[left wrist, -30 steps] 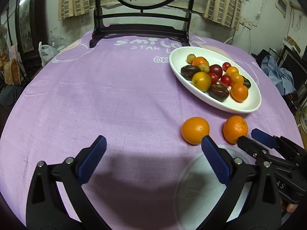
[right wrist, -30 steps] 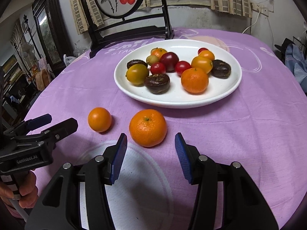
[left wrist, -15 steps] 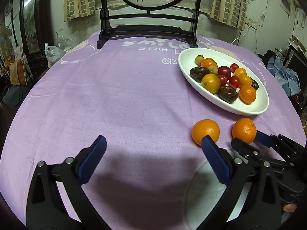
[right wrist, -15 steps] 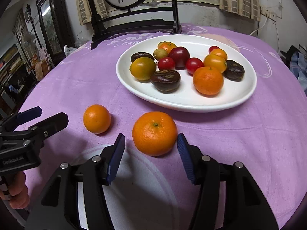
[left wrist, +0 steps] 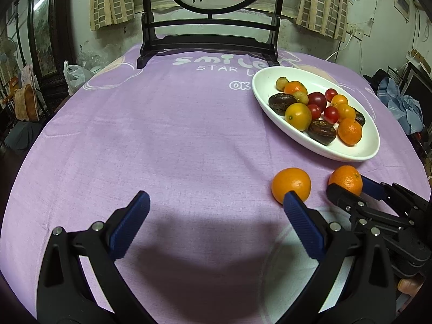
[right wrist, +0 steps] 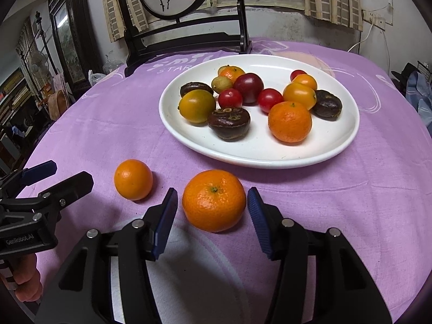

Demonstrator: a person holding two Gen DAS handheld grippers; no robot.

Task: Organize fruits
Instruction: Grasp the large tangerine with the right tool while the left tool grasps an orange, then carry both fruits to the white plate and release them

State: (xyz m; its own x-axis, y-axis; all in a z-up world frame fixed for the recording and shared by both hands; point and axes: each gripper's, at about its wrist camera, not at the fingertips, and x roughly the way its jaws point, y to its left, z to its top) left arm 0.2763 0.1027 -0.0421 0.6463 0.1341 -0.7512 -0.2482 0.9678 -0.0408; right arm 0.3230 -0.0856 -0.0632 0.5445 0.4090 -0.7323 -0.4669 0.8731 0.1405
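The bench (right wrist: 364, 216) carries a purple cloth. A white plate (right wrist: 270, 156) sits at the far right of it and holds a heap of mixed fruit: 1 mandarin, red and yellow tomatoes, and dark brown fruits.

2 oranges lie on the cloth just near of the plate. The large orange (right wrist: 214, 200) lies between the pads of the right claw (right wrist: 212, 218). The jaws have just been closing; a narrow gap shows at each pad, so the claw is open around the fruit, not gripping it.

The small orange (right wrist: 133, 179) lies to the left of the large orange, apart from it and near the left claw.

The left claw (left wrist: 216, 226) hovers over bare cloth with its jaws spread wide and nothing between them. A hand (right wrist: 25, 280) holds its handle.
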